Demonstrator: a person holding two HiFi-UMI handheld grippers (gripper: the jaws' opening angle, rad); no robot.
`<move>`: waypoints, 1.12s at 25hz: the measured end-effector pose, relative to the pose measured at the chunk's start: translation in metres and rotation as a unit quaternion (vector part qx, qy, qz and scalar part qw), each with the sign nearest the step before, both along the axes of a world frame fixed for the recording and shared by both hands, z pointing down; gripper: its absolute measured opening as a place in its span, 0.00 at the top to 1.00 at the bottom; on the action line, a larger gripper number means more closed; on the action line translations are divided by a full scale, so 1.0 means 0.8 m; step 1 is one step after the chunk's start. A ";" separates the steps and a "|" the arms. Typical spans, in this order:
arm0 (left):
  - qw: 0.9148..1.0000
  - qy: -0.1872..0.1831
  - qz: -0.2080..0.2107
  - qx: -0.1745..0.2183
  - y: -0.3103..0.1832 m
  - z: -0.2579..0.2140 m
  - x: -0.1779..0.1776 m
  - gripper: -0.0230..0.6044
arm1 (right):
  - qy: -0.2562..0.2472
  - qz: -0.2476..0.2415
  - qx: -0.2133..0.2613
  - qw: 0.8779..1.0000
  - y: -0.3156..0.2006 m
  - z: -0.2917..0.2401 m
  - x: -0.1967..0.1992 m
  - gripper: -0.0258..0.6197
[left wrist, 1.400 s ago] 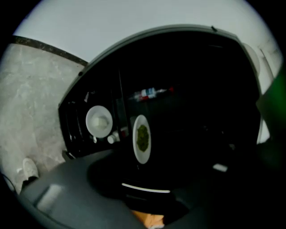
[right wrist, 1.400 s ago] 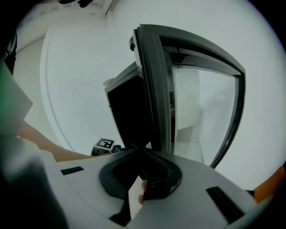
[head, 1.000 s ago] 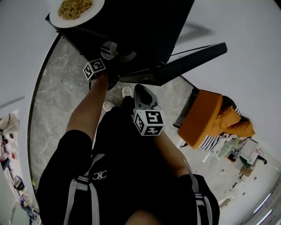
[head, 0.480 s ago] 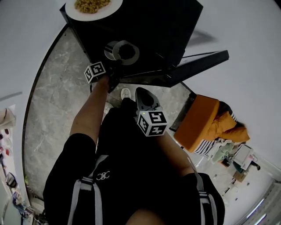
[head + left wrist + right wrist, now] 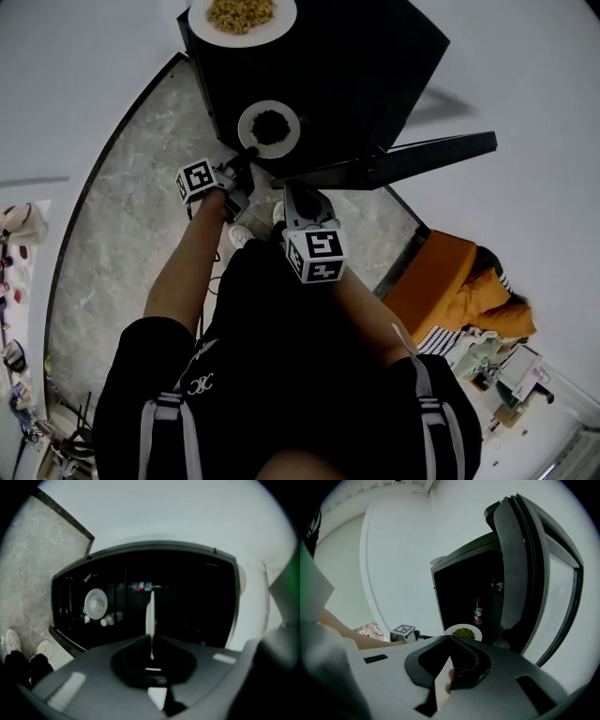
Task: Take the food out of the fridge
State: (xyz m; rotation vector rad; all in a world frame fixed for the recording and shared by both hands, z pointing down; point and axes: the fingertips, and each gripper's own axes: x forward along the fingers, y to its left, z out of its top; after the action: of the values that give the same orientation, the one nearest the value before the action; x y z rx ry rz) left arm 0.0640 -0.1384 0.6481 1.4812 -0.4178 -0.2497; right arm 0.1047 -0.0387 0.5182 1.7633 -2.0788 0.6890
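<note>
- Since a second ago, the small round white plate of dark green food [image 5: 247, 122] has come out from under the top edge of the black box-shaped fridge [image 5: 328, 66] and now shows whole in the head view, in front of the fridge's open front.
- The left gripper [image 5: 151, 641] is clamped on this plate's near rim; its own view shows the rim edge-on between the closed jaws.
- The right gripper [image 5: 452, 639] has its jaws pressed together with nothing between them. It hangs just beside the left one, near the black fridge door [image 5: 412, 157], which stands swung open.
- A larger white plate of yellowish food [image 5: 287, 19] sits on top of the fridge.
- A red-capped bottle [image 5: 478, 611] stands inside the dark compartment.
</note>
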 end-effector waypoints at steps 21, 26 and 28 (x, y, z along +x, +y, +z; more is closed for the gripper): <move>0.995 0.027 -0.068 0.067 0.078 -0.281 -0.134 0.95 | -0.029 -0.054 0.027 0.998 -0.038 -0.018 -0.038 0.96; 0.994 0.052 -0.042 0.088 0.081 -0.345 -0.105 0.95 | -0.030 -0.064 0.032 0.997 -0.033 -0.021 -0.040 0.96; 0.993 0.053 -0.031 0.096 0.079 -0.368 -0.094 0.95 | -0.030 -0.068 0.033 0.997 -0.030 -0.023 -0.045 0.96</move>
State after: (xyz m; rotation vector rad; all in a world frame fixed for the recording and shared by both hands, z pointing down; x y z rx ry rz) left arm -0.0112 -0.0749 0.3535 1.6363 -0.3631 -0.4265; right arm 0.0685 -0.0631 0.4997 1.6333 -2.2623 0.6499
